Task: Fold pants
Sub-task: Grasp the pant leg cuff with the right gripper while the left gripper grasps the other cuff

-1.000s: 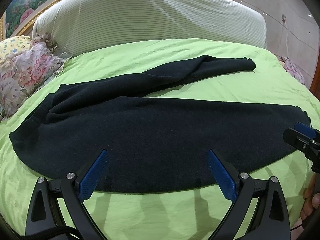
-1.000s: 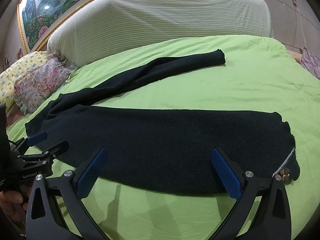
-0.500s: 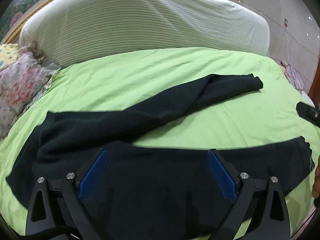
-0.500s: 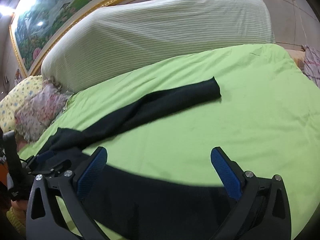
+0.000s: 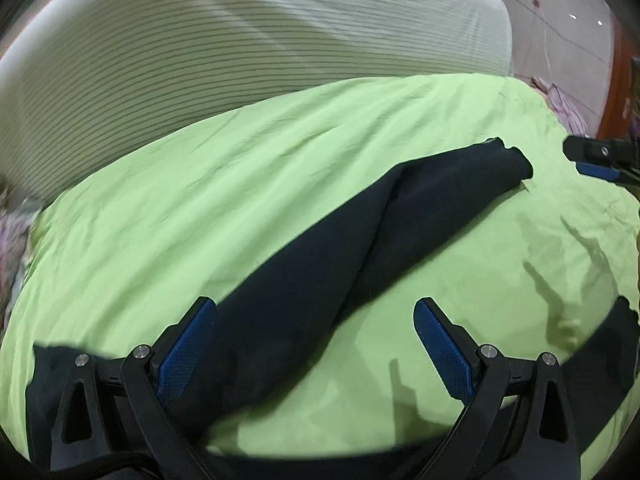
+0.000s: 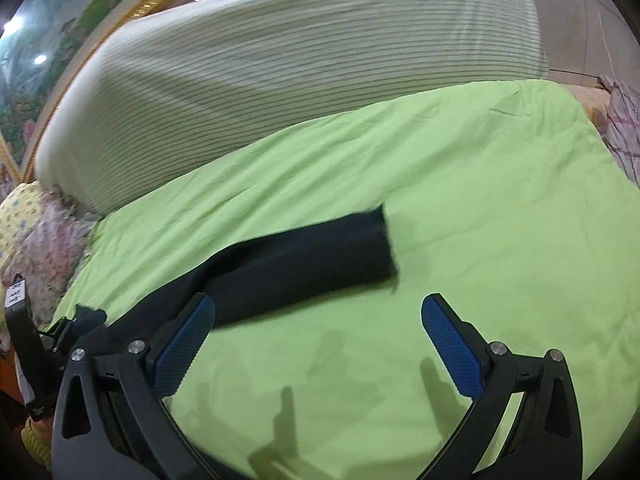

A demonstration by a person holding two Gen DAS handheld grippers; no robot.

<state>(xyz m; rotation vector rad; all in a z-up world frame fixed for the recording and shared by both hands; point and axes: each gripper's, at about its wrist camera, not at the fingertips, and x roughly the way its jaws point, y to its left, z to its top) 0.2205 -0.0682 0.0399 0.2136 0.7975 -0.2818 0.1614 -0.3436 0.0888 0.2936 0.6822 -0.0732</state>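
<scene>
The pants [image 5: 340,264] are dark, nearly black, and lie flat on the bed [image 5: 240,184]. One leg runs diagonally toward 2 o'clock, its cuff open at the far end. The other leg passes along the near edge at 6 o'clock.

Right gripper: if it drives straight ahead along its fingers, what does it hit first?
Probably the green bedsheet. The right gripper is open over bare sheet; the black pants leg end lies slightly left of centre ahead, so it might clip that. Depth is unclear.
</scene>
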